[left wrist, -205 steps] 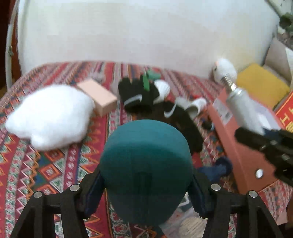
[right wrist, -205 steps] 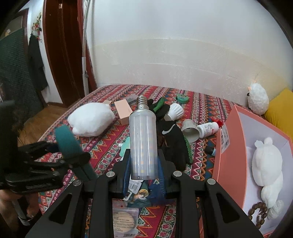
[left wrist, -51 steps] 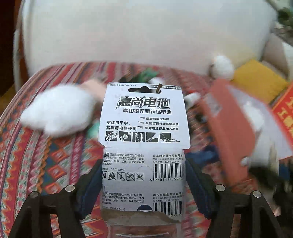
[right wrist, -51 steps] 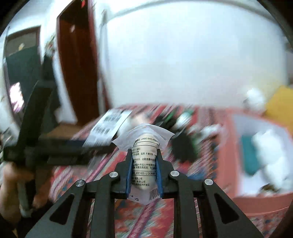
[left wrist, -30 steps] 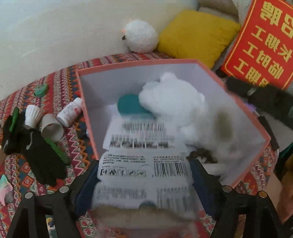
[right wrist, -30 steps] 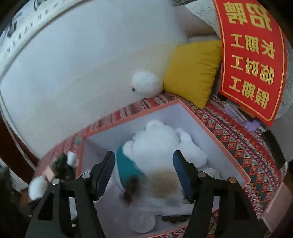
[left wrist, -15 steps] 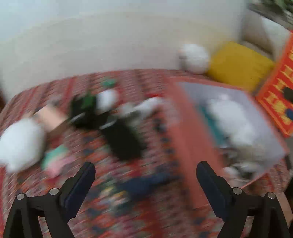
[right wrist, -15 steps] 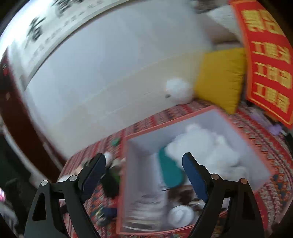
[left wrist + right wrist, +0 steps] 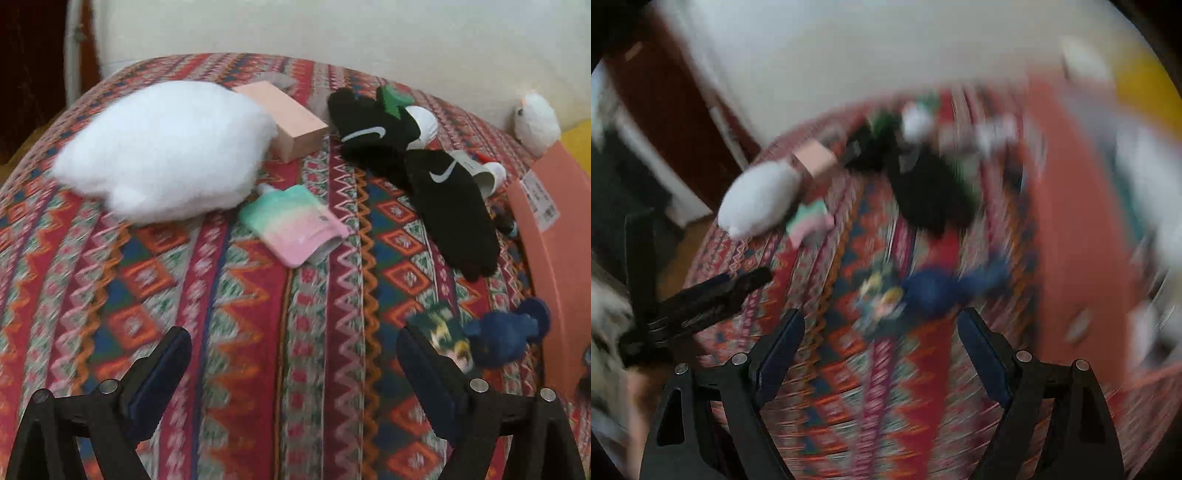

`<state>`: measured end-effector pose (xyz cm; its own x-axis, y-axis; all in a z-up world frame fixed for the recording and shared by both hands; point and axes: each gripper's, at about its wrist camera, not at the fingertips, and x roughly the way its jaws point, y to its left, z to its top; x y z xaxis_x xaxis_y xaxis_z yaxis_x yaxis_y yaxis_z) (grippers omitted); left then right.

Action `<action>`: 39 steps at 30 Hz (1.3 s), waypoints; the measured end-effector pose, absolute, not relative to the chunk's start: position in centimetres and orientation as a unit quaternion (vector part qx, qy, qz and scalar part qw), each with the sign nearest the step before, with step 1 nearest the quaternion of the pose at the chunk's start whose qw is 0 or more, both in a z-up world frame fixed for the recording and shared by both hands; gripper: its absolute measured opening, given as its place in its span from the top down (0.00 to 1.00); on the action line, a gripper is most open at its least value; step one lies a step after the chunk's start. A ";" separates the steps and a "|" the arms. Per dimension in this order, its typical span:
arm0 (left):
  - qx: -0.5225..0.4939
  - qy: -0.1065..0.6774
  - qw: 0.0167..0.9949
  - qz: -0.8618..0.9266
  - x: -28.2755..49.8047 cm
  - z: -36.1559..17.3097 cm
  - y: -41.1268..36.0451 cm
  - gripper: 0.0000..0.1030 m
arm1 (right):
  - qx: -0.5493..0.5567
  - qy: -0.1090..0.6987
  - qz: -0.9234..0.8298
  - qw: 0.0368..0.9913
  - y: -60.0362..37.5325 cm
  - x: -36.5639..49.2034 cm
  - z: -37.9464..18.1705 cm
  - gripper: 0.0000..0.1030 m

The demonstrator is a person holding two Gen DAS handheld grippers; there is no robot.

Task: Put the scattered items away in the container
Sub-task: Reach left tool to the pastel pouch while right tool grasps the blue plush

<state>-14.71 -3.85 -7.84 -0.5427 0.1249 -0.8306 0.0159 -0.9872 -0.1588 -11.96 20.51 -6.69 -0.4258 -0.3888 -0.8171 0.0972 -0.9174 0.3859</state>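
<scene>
Scattered items lie on a patterned red bedspread (image 9: 258, 332). A white plush cushion (image 9: 166, 147), a pink box (image 9: 291, 118), a pastel pouch (image 9: 295, 221), black gloves (image 9: 443, 184) and a dark blue soft toy (image 9: 506, 336) beside a small picture card (image 9: 447, 332) show in the left wrist view. The salmon container (image 9: 546, 221) stands at the right edge. My left gripper (image 9: 293, 354) is open and empty above the bedspread, short of the pouch. My right gripper (image 9: 881, 332) is open and empty, near the blue toy (image 9: 934, 288); its view is blurred.
A white fluffy ball (image 9: 535, 118) sits against the wall at the far right, by a yellow cushion (image 9: 580, 144). A white cup and a small bottle (image 9: 487, 173) lie behind the gloves. The bed's left edge drops to a wooden floor (image 9: 683, 251).
Both grippers let go of their items over the container and opened. They have swung back left from the container to the bedspread.
</scene>
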 end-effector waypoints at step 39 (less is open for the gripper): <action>-0.463 -0.102 0.113 0.873 -18.7 -12.8 -3.4 0.45 | 0.490 -0.288 -0.805 0.172 22.6 -15.6 -11.1 0.78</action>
